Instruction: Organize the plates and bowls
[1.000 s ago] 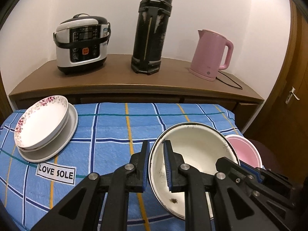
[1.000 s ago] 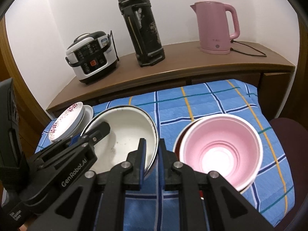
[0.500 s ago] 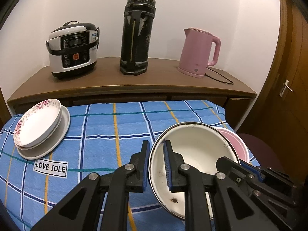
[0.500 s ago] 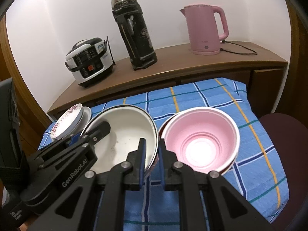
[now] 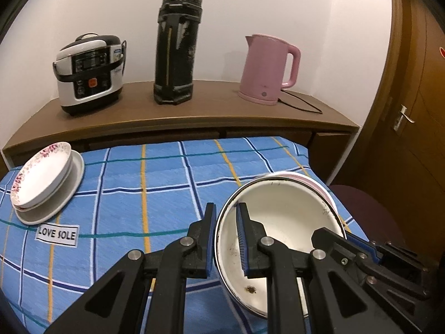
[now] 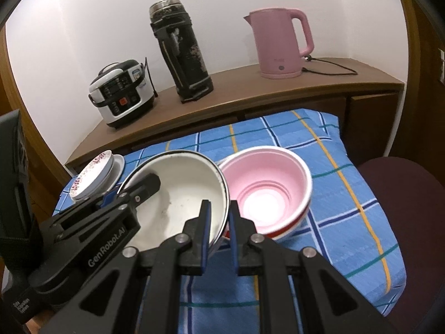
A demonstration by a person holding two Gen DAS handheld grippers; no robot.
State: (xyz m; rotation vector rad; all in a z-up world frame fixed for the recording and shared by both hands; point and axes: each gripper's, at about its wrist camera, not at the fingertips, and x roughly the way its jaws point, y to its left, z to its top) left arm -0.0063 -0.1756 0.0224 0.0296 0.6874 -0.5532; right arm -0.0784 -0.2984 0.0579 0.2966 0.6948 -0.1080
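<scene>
Both grippers' jaws pinch the white enamel bowl [image 5: 281, 222]: left gripper [image 5: 225, 239] on its 9 o'clock rim, right gripper [image 6: 218, 232] on its 3 o'clock rim. The bowl's far edge overlaps the pink bowl [image 6: 267, 192] near the table's [image 5: 167, 183] 3 o'clock edge. Bare cloth lies open toward the stacked plates [image 5: 44, 181] at 9 o'clock.

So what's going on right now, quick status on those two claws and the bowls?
Left gripper and right gripper both clamped on the white enamel bowl's rim. Pink bowl right beside it, rims touching. Plate stack far left.

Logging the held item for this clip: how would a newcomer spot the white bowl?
On the blue checked cloth, near its right end, two bowls sit rim to rim. The white enamel bowl is the left one, dark-rimmed, both grippers' fingers clamped on its rim; the pink bowl is untouched.
</scene>
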